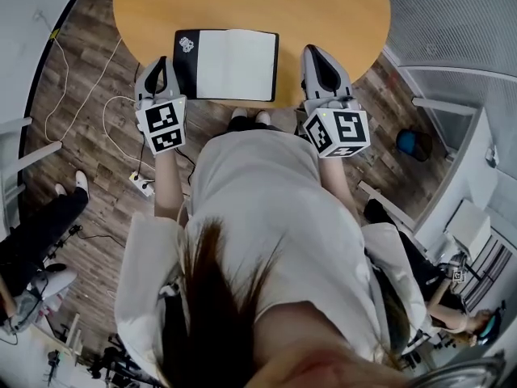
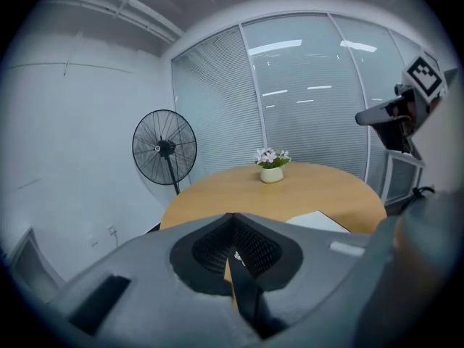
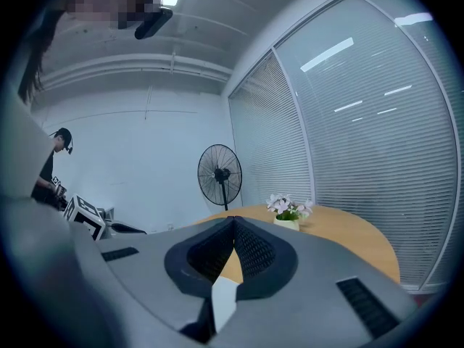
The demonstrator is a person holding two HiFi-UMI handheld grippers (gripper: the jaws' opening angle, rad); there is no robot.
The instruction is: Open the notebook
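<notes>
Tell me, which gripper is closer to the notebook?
Left. The left gripper is right beside the black left edge of the notebook; the right gripper is off its right edge, across a visible gap.

The notebook lies on the round wooden table, close to the table edge nearest the person and roughly midway along that edge. It is rectangular, long side parallel to that edge, and squarely placed. It lies open: a broad blank white page faces up and takes up most of its area. A narrower black panel lies at the left and carries a small white mark near its far corner. A thin black border frames the page on the right and near sides. Whether the black panel lies fully flat cannot be determined. In the left gripper view a white page corner shows on the tabletop.
</notes>
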